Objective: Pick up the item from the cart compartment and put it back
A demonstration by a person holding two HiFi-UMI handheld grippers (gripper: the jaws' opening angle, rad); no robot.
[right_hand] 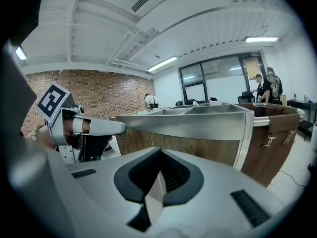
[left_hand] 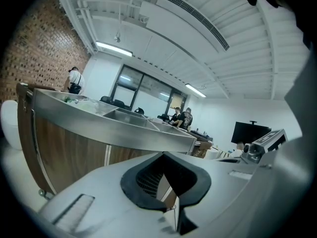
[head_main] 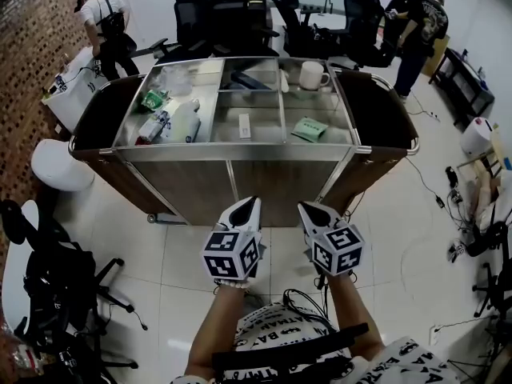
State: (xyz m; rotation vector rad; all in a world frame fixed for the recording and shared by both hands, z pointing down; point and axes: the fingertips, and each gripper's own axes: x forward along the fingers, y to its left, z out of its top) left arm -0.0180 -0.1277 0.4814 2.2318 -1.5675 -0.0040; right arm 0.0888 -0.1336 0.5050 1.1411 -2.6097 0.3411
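Note:
A steel-topped cart (head_main: pixel 240 152) with wooden sides stands in front of me. Its left compartment holds a white bottle (head_main: pixel 182 122) and a green packet (head_main: pixel 154 99). A small white item (head_main: pixel 245 126) lies in the middle front compartment. On the right are a white mug (head_main: pixel 312 74) and a green pouch (head_main: pixel 309 129). My left gripper (head_main: pixel 254 202) and right gripper (head_main: pixel 304 208) hang side by side below the cart's front edge, both shut and empty. The left gripper view shows its jaws (left_hand: pixel 164 153) closed below the cart rim (left_hand: pixel 114 133); the right gripper view shows the same (right_hand: pixel 159 150).
A white stool (head_main: pixel 58 166) stands left of the cart and a black office chair (head_main: pixel 56 286) at my lower left. More chairs (head_main: pixel 216 14) and several people stand behind the cart. Cables (head_main: pixel 448 198) trail over the floor at the right.

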